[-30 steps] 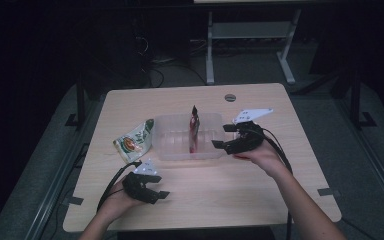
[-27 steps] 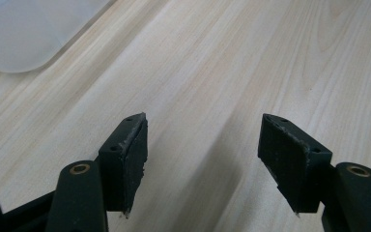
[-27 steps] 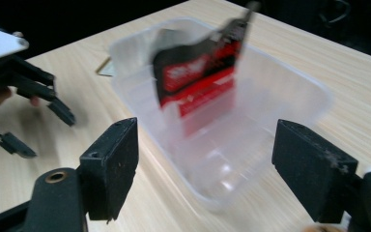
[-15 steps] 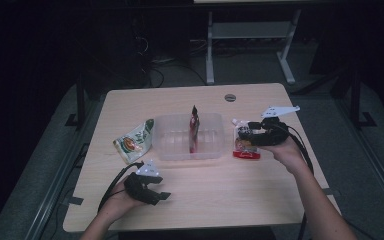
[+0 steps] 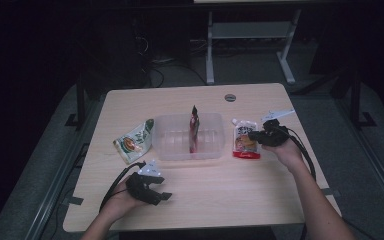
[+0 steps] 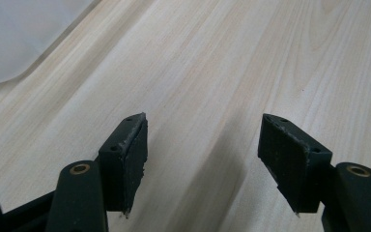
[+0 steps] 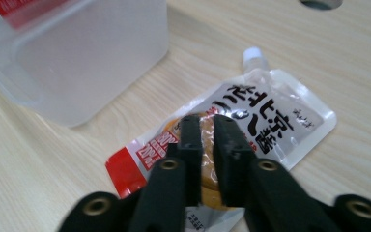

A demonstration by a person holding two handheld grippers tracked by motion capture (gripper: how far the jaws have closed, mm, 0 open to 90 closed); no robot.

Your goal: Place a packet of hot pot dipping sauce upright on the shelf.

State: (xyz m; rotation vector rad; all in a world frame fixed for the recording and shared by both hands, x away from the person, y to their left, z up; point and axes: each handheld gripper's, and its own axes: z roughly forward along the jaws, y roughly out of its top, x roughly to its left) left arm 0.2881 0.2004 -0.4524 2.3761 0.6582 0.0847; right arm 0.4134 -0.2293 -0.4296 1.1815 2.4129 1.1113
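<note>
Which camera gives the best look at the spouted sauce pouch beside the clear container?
The right gripper view: the pouch lies close up, its white cap and print legible. The high view shows it small, right of the container.

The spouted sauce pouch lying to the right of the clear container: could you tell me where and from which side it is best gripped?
The sauce pouch lies flat, cap pointing away. Probably best to pinch a free side edge, coming from its right, where the right gripper already is; the clear container crowds its left.

Right gripper (image 5: 256, 135) from clear bin (image 5: 192, 136) to sauce pouch (image 5: 245, 141).
</note>
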